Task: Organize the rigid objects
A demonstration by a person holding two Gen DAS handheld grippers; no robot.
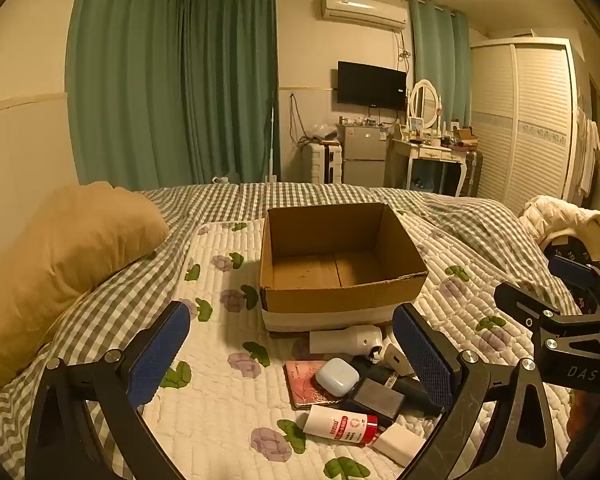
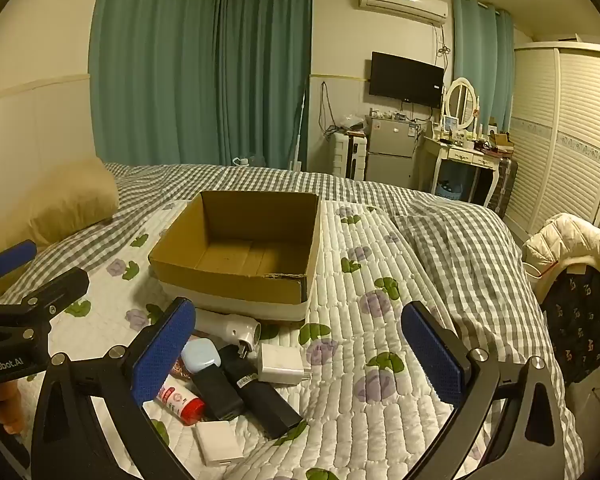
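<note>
Two handheld grippers are seen poised over a bed in a lamplit bedroom, w/ a pile of small rigid objects awaiting sorting. In the left wrist view the left gripper point(image 1: 292, 344) is spread wide, nothing between its blue pads point(image 1: 160, 350), and the right gripper point(image 1: 556, 292) is glimpsed at 3 o'clock, its fingers likewise parted. In the right wrist view the right gripper point(image 2: 300, 356) is held equally wide and empty, w/ the left gripper point(image 2: 20, 276) at 9 o'clock. An open cardboard box point(image 1: 340, 292), empty inside, is set on a floral quilt point(image 1: 220, 420) at centre frame. The objects are heaped on the quilt just in front of the box, at 6 o'clock from it: a white cylindrical device point(image 1: 346, 339) lying against the box's front wall, a pale blue case point(image 1: 337, 376) resting on a pink booklet point(image 1: 304, 384), two black blocks point(image 2: 216, 394) side by side, a white bottle w/ red cap point(image 1: 340, 426) on its side, a white plug adapter point(image 2: 280, 364) and a flat white block point(image 2: 218, 442) nearest the cameras. The dark item under the blue case is poorly resolved, poss. a power bank. A tan pillow point(image 1: 68, 252) is seen at 9 o'clock, green curtains point(image 1: 172, 80) at 11, and a wall TV point(image 1: 371, 84) at approx. 1 o'clock.
</note>
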